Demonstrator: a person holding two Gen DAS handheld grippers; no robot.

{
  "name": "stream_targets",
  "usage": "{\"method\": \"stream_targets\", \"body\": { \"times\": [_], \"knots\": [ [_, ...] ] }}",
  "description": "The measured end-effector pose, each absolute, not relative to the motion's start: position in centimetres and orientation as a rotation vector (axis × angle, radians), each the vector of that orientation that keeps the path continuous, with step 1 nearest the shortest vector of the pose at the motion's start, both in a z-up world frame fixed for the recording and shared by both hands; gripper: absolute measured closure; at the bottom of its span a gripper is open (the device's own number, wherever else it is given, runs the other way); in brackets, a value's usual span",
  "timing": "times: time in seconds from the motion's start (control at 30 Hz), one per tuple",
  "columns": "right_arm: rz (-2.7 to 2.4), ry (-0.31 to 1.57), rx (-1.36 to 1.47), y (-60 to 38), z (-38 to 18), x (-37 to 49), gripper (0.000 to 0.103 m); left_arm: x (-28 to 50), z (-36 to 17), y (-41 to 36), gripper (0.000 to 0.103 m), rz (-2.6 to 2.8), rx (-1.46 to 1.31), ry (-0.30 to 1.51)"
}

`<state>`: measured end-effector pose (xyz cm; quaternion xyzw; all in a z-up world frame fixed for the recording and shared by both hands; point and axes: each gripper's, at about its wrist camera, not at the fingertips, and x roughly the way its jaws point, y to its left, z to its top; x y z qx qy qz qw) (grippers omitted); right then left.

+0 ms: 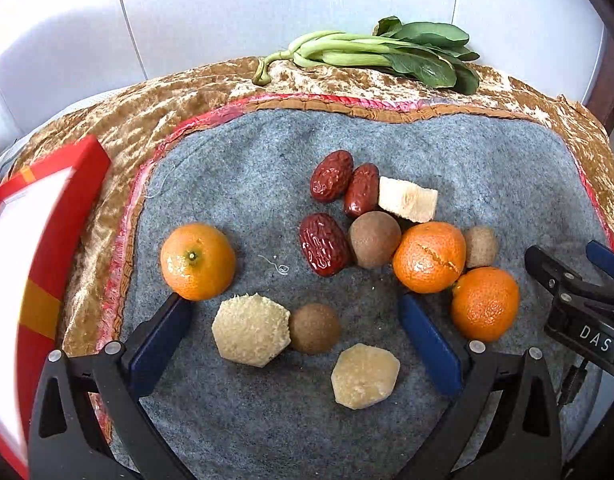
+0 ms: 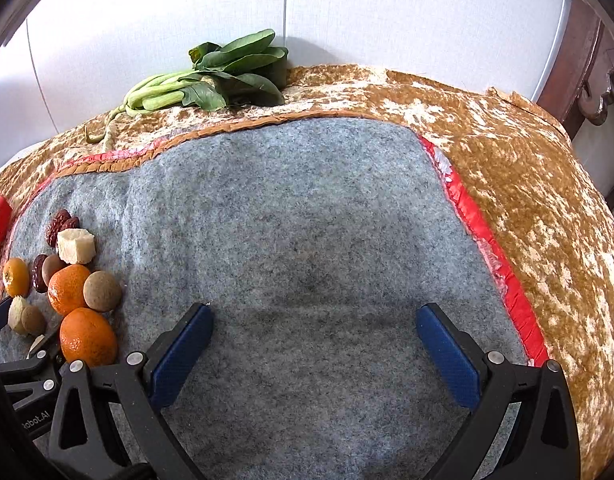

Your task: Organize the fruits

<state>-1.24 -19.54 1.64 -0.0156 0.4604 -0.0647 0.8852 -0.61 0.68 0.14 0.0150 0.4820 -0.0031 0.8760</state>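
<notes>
The fruit lies loose and unsorted on a grey felt mat (image 1: pixel 235 184) spread over a mottled brown velvet cloth (image 1: pixel 139 120) on the table, which suggests sorting has barely begun. A lone glossy orange mandarin (image 1: pixel 198 261) sits at nine o'clock of the main cluster, well apart from it. The cluster holds three wrinkled dark-red jujubes (image 1: pixel 331 176), a pale cut wedge (image 1: pixel 407 199), two more orange mandarins (image 1: pixel 429 257), one with split peel, and small round brown fruits (image 1: pixel 374 239), many touching one another. Nearer the camera lie a pale rough-cut hexagonal chunk (image 1: pixel 250 330), touching another brown fruit, and a smooth yellowish chunk (image 1: pixel 365 375). A red-edged box (image 1: pixel 47 248) at the mat's nine o'clock edge is probably the destination. A bunch of green leafy stalks (image 1: pixel 371 54) rests at twelve o'clock, off the mat. The left tongs (image 1: pixel 293 316) hang low over the near pieces, blue pads spread wide, holding nothing; one pad tip is just beside the lone mandarin. The right tongs (image 2: pixel 315 328) are likewise spread wide and unladen, over bare felt, with the fruit at their nine o'clock.
</notes>
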Motion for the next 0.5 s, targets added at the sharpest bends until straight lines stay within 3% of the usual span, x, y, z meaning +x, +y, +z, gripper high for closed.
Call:
{"method": "stream_targets", "body": {
  "times": [0.5],
  "knots": [
    [-0.135,0.955,-0.032,-19.6,1.6,-1.1,0.001,-2.3,-0.1,0.4,0.0,-0.006,0.032,0.99]
  ]
}}
